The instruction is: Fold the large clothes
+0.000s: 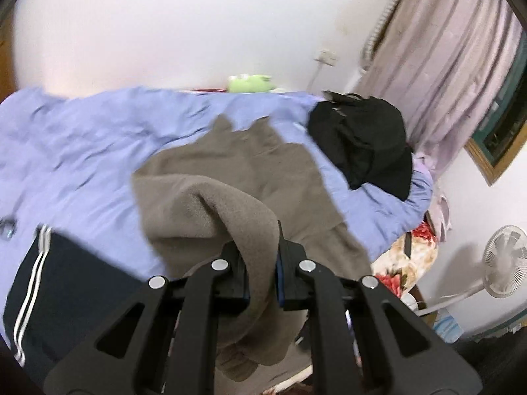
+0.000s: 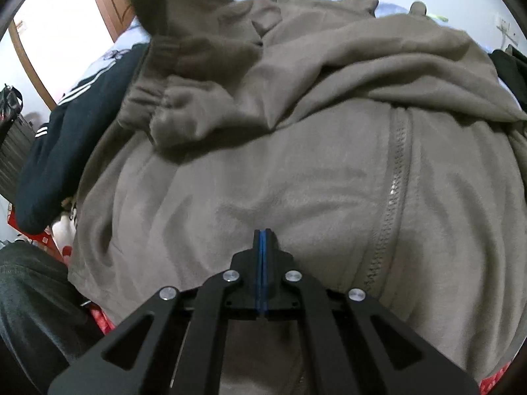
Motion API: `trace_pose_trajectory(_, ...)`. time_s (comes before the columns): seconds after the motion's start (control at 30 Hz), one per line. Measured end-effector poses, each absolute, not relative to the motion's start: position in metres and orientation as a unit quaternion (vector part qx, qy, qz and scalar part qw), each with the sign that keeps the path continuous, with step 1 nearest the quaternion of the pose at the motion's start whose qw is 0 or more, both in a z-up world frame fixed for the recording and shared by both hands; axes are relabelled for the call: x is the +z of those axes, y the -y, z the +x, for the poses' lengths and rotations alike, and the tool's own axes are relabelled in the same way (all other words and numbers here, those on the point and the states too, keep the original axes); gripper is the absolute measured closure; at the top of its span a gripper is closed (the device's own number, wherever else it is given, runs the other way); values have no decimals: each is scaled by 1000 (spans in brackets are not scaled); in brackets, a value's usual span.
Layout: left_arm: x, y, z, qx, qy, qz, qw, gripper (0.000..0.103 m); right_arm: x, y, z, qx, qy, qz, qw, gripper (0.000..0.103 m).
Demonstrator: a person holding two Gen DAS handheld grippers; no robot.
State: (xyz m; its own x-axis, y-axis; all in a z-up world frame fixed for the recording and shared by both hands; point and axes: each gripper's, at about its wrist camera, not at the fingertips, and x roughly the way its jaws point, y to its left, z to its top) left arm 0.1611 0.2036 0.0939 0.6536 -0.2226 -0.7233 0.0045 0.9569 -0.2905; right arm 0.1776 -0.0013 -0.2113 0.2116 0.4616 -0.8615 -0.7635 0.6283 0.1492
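Note:
A large taupe fleece zip jacket [image 1: 237, 171] lies spread on a bed with a lilac sheet [image 1: 85, 151]. My left gripper [image 1: 260, 256] is shut on a thick fold of the jacket and holds it lifted above the bed. In the right wrist view the jacket [image 2: 296, 171] fills the frame, its zipper [image 2: 392, 197] running down the right side and a cuffed sleeve [image 2: 171, 98] draped over it. My right gripper [image 2: 262, 247] is shut with its pads together, tips resting against the jacket front; no cloth shows between them.
A navy garment with white stripes [image 1: 56, 283] lies at the bed's near left, also in the right wrist view [image 2: 59, 138]. A black garment pile [image 1: 365, 141] sits far right. A green plush [image 1: 250, 84], curtains [image 1: 454, 65] and a floor fan [image 1: 507, 260] stand beyond.

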Motion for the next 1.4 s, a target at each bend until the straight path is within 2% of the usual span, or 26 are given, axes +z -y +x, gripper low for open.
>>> trace_pose_trajectory(0.17, 86, -126, 253, -100, -442, -104, 885, 92, -224, -2, 176, 396, -495, -179, 753, 102)
trace_pose_trajectory(0.43, -16, -9, 382, -117, -525, -10, 843, 92, -224, 2, 187, 391, -531, -147, 737, 103)
trace_pose_trajectory(0.73, -128, 36, 486, -24, -588, 93, 803, 92, -223, 5, 201, 388, -561, -120, 722, 102)
trace_pose_trajectory(0.93, -203, 60, 518, 16, -624, 142, 768, 92, -222, 6, 205, 394, -565, -113, 716, 102)
trace_pose_trajectory(1.07, -205, 56, 517, 19, -618, 124, 776, 92, -223, 5, 204, 397, -568, -109, 713, 102)
trace_pose_trajectory(1.1, -196, 53, 514, 18, -614, 115, 781, 86, -223, 7, 206, 396, -568, -110, 713, 103)
trace_pose_trajectory(1.17, -181, 48, 508, 12, -607, 106, 787, 66, -222, 8, 207, 395, -569, -112, 713, 102)
trace_pose_trajectory(1.23, -154, 42, 498, 11, -591, 98, 800, 29, -222, 7, 207, 395, -569, -113, 712, 102)
trace_pose_trajectory(1.27, -141, 40, 492, 12, -583, 96, 807, 26, -222, 7, 207, 395, -570, -112, 712, 102)
trace_pose_trajectory(1.4, -97, 34, 469, -22, -570, 75, 818, 25, -222, 8, 206, 399, -571, -104, 710, 102)
